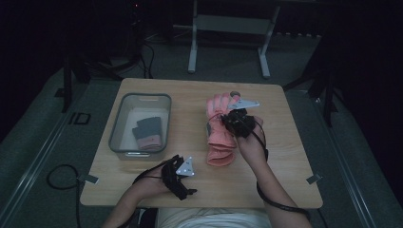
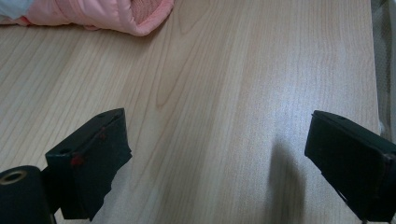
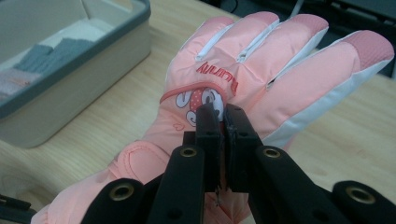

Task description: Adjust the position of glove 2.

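Observation:
A pink padded glove [image 1: 219,130] lies palm down on the wooden table [image 1: 185,102], fingers pointing away from me. In the right gripper view the glove [image 3: 243,60] shows a cartoon patch on its back. My right gripper [image 3: 222,116] is shut there, its jaws pinching the fabric beside the patch; from above the right gripper [image 1: 230,118] sits over the glove's middle. My left gripper [image 1: 187,178] hovers low near the table's front edge, and in its own view the left gripper [image 2: 219,154] is open over bare wood, with the glove's cuff [image 2: 112,14] at the top left.
A grey plastic bin [image 1: 140,97] stands at the table's left and holds a small grey and pink knitted glove [image 1: 148,133]. The bin's wall [image 3: 93,51] is close to the left of the pink glove. Cables trail off the front edge.

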The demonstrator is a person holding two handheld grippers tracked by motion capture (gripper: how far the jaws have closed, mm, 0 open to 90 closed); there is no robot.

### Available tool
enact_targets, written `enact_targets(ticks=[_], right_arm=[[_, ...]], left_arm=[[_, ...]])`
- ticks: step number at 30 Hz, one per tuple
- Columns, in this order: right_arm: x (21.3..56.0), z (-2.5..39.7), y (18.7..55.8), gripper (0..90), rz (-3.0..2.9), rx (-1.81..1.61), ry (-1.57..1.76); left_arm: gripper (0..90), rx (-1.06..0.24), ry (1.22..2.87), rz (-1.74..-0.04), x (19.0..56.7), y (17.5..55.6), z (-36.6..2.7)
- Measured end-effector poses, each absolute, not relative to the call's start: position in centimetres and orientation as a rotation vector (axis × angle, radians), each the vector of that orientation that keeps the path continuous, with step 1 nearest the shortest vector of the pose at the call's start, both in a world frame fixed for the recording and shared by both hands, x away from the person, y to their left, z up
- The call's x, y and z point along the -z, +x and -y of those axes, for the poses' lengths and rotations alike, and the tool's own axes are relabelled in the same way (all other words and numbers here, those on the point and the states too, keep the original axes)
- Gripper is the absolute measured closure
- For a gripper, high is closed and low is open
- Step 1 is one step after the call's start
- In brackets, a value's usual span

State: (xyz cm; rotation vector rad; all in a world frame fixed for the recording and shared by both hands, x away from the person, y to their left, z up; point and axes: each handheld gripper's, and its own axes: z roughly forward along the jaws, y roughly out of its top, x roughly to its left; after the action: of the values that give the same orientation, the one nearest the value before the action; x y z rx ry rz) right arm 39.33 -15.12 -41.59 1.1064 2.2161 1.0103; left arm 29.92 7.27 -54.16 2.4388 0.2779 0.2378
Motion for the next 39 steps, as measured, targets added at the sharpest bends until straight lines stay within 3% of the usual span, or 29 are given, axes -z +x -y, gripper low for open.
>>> enact_targets(ticks=[13, 30, 39], right_arm=[[45.9, 15.1, 40.0, 86.1, -2.265, -0.921, 1.208], [48.3, 15.2, 39.9, 85.7, -2.286, -0.858, 1.236], [48.5, 15.0, 40.2, 76.2, -2.285, -0.883, 1.224]], left_arm=[[6.0, -0.23, 2.44, -0.278, 54.1, 29.9, -7.3], [5.9, -0.217, 2.431, -0.282, 54.0, 29.9, -7.0], [5.9, -0.215, 2.421, -0.286, 53.9, 29.8, -6.9]])
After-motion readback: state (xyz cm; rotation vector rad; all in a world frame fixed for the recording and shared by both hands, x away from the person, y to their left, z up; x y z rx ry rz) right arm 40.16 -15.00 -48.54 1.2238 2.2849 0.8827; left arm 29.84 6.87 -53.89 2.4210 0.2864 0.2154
